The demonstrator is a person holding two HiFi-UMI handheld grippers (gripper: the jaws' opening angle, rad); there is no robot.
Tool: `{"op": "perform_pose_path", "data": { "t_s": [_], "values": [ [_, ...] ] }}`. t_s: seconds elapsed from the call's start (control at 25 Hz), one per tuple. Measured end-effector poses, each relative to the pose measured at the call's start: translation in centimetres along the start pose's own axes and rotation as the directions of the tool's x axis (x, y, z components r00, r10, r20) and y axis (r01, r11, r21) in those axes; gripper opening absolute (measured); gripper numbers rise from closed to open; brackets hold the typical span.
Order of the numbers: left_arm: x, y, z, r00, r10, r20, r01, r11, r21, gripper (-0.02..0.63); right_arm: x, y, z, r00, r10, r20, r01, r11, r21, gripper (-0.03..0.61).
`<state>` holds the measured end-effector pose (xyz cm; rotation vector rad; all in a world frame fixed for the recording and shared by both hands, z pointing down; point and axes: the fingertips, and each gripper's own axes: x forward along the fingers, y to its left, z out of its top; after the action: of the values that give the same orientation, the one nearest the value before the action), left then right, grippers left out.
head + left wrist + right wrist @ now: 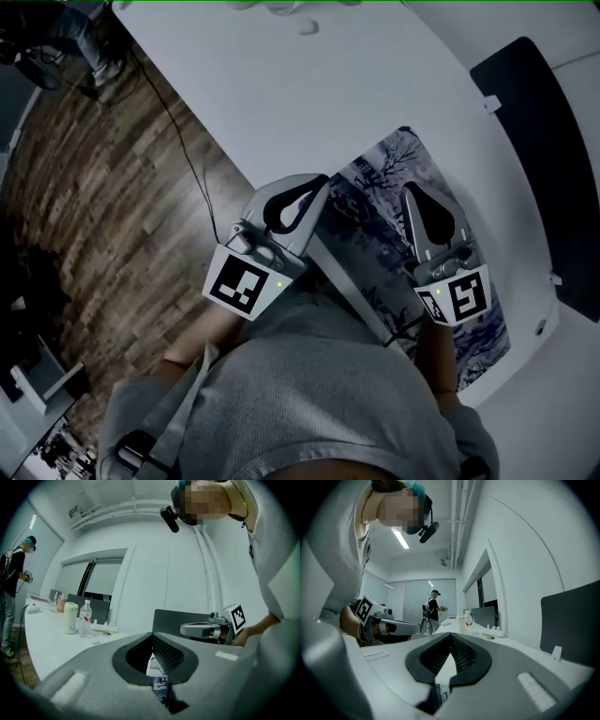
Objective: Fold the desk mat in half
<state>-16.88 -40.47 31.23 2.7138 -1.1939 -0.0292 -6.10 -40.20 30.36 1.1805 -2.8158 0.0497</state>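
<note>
Mat [370, 211] on the white table [309, 103], pinched by both grippers

We see it lying near the table's right end; our left gripper [319, 187] and right gripper [414, 192] are each closed tight on its edge.

Your views are dim and grey, fisheye-bent with black corners; a ceiling light strip [398, 538] glows high above the jaws of your right gripper [451, 641].

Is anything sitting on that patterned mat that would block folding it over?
Nothing visible does. The left gripper and right gripper are both shut on the desk mat, and its visible surface is bare.
</note>
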Motion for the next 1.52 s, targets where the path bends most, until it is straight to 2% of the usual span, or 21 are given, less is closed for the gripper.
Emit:
{"op": "perform_pose_path", "data": {
  "t_s": [0.24, 0.44, 0.56, 0.68, 0.72, 0.76, 0.84, 0.96, 1.16, 1.28, 1.36, 1.52],
  "values": [
    [0.7, 1.5, -1.2, 0.999, 0.038, -0.009, -0.038, 0.999, -0.017, 0.002, 0.5, -2.1, -0.3, 0.997, 0.075, -0.005, -0.075, 0.997, -0.034, 0.002],
    [0.2, 1.8, -2.3, 0.996, 0.082, -0.047, -0.082, 0.997, -0.008, 0.002, 0.9, -3.5, -1.9, 0.984, 0.164, -0.076, -0.172, 0.979, -0.109, 0.002],
    [-0.4, 1.9, -3.5, 0.99, 0.101, -0.096, -0.102, 0.995, -0.007, 0.002, 1.7, -4.1, -3.9, 0.953, 0.256, -0.165, -0.281, 0.948, -0.151, 0.002],
    [-1.1, 1.8, -5.2, 0.982, 0.095, -0.164, -0.096, 0.995, 0.002, 0.004, 2.4, -4.9, -6.3, 0.905, 0.335, -0.262, -0.382, 0.911, -0.155, 0.003],
    [-1.4, 1.6, -6.0, 0.976, 0.089, -0.197, -0.09, 0.996, 0.003, 0.049, 2.6, -5.1, -7.2, 0.886, 0.357, -0.297, -0.41, 0.901, -0.139, 0.042],
    [-1.7, 1.5, -6.9, 0.968, 0.083, -0.237, -0.085, 0.996, 0.002, 0.088, 2.9, -5.4, -8.1, 0.864, 0.381, -0.329, -0.44, 0.889, -0.124, 0.083],
    [-2.2, 1.3, -8.7, 0.947, 0.079, -0.312, -0.082, 0.997, 0.004, 0.141, 3.5, -6.1, -10.1, 0.821, 0.426, -0.38, -0.499, 0.859, -0.116, 0.114],
    [-2.6, 1.0, -10.9, 0.92, 0.084, -0.382, -0.086, 0.996, 0.012, 0.2, 4.4, -8.2, -13.1, 0.763, 0.407, -0.502, -0.531, 0.838, -0.127, 0.157],
    [-2.8, 0.4, -14.0, 0.869, 0.094, -0.486, -0.097, 0.995, 0.019, 0.219, 5.9, -10.7, -15.5, 0.691, 0.397, -0.604, -0.576, 0.807, -0.128, 0.201],
    [-2.9, 0.6, -15.7, 0.838, 0.121, -0.532, -0.127, 0.992, 0.025, 0.219, 6.4, -11.6, -16.8, 0.639, 0.415, -0.648, -0.604, 0.792, -0.089, 0.246],
    [-3.1, 0.7, -16.6, 0.819, 0.136, -0.557, -0.143, 0.989, 0.032, 0.232, 6.7, -11.6, -17.8, 0.613, 0.439, -0.657, -0.612, 0.79, -0.044, 0.259],
    [-3.1, -0.3, -18.8, 0.771, 0.1, -0.629, -0.123, 0.992, 0.007, 0.239, 7.0, -11.8, -18.4, 0.597, 0.462, -0.656, -0.604, 0.797, 0.011, 0.27]
  ]
}}
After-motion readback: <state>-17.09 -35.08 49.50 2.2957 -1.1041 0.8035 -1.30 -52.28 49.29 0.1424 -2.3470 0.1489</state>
